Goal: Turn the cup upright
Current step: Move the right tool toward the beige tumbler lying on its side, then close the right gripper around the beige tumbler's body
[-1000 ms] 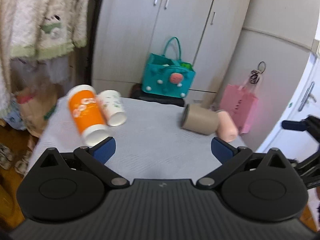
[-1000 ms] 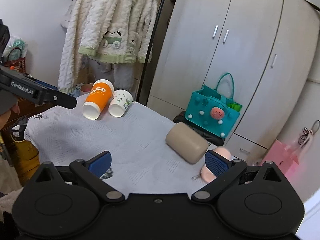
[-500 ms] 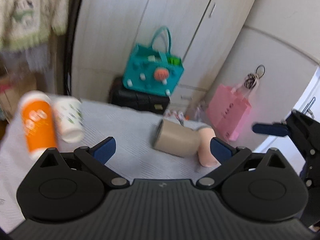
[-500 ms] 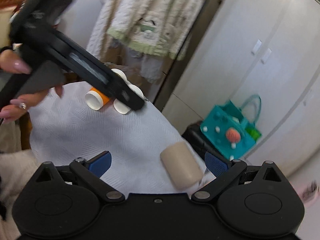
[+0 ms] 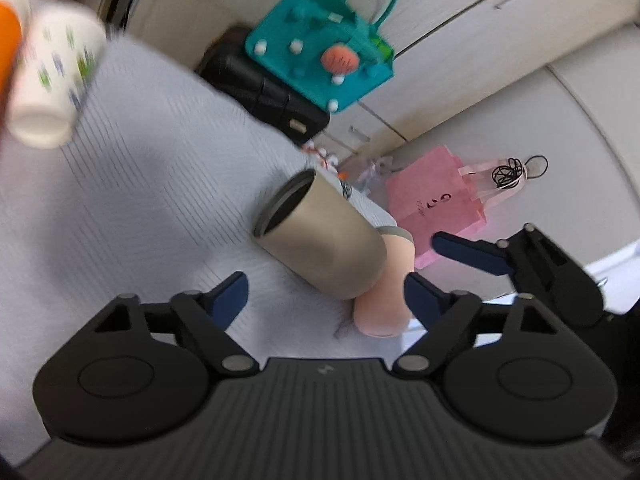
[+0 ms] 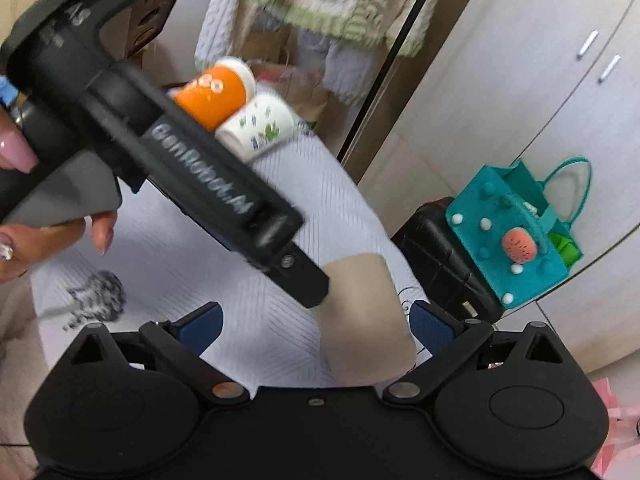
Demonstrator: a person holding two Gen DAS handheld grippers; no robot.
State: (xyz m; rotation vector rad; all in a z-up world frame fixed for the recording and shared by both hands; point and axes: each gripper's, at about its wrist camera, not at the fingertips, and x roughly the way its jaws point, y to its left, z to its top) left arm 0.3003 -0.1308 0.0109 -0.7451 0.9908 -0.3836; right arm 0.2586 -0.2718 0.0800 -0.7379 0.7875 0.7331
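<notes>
A beige cup point(image 5: 324, 240) lies on its side on the white cloth-covered table point(image 5: 140, 184), its open mouth toward the left. A peach cup point(image 5: 386, 292) lies on its side right behind it. My left gripper point(image 5: 326, 296) is open, just short of the beige cup. My right gripper point(image 6: 316, 322) is open, with the beige cup point(image 6: 364, 316) lying between its fingers' reach. The right gripper also shows in the left wrist view point(image 5: 472, 254). The left gripper's body point(image 6: 168, 148) crosses the right wrist view.
An orange cup point(image 6: 212, 96) and a white patterned cup point(image 6: 260, 126) lie on their sides at the table's far end. A teal bag point(image 5: 324, 48) on a black case point(image 5: 264, 92) and a pink bag point(image 5: 436, 200) stand on the floor by the wardrobe.
Both grippers have moved in toward the beige cup, which now looks larger and closer. The left gripper swung right, away from the orange and white cups. Both stay open.
</notes>
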